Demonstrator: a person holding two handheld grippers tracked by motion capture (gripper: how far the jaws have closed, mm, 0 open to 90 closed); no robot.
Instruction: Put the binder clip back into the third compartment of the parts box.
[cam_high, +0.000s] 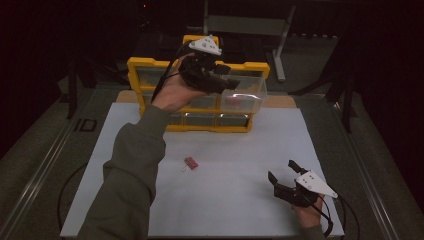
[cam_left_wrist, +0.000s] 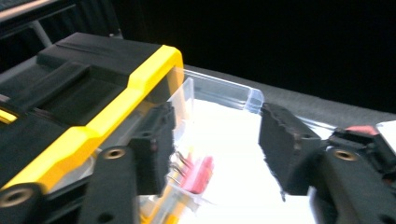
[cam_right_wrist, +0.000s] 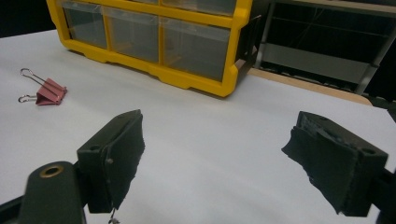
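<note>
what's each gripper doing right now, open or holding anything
left gripper: jaws open over the pulled-out clear drawer, holding nothing.
right gripper: jaws open, holding nothing.

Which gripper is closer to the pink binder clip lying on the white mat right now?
Right. The right gripper rests on the mat to the right of the binder clip, fingers open. The left gripper is farther off, up at the pulled-out clear drawer of the yellow cabinet.

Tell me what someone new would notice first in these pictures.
The yellow drawer cabinet at the back of the white table, one clear drawer pulled out with the left gripper open at it. A pink binder clip lies alone mid-table, and the right gripper rests open near the front.
</note>
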